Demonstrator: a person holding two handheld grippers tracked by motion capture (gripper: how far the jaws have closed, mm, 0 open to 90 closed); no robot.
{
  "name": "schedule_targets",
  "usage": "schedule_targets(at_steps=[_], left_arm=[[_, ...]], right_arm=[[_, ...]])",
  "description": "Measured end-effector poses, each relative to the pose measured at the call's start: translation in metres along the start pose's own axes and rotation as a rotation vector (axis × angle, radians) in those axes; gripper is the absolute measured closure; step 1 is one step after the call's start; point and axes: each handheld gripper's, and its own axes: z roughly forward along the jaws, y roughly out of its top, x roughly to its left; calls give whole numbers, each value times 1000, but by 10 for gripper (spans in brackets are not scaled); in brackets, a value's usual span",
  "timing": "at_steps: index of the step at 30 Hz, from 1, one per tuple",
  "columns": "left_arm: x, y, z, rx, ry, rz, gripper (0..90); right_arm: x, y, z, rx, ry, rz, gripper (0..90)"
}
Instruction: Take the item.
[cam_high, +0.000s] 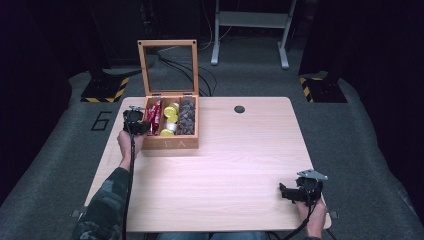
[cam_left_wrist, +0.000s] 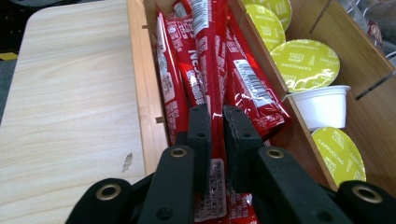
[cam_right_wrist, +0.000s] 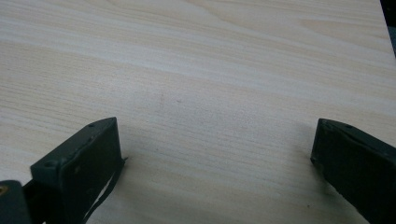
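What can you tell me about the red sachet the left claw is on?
The red sachet is a long, glossy stick pack with white lettering and a printed white end. It stands tilted among similar red sticks in the left compartment of the wooden tea box, its top raised toward the camera. The left claw is shut on it, pads pressing both sides.

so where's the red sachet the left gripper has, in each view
High view: red sachet stands in the box's left compartment, beside the left gripper.
Left gripper view: red sachet runs up the centre, pinched between the jaws.
Right gripper view: bare tabletop, no sachet.
Shared landmark: yellow-lidded pods next to the sachets.
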Motion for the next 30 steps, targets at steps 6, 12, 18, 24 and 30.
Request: schedule_targets(at_steps=[6, 12, 18, 24, 30], left_arm=[[-2, 2, -8, -38, -19, -15, 821], [-5, 5, -18, -71, -23, 4, 821], [-6, 7, -26, -91, -38, 8, 821], [-10, 9, -36, -120, -50, 26, 821], [-12, 10, -45, -148, -64, 29, 821]], right_arm=[[0, 0, 0, 0, 0, 0, 11], [0, 0, 0, 0, 1, 0, 11], [0, 0, 0, 0, 0, 0, 11], [0, 0, 0, 0, 0, 0, 11], [0, 0, 0, 0, 0, 0, 11]])
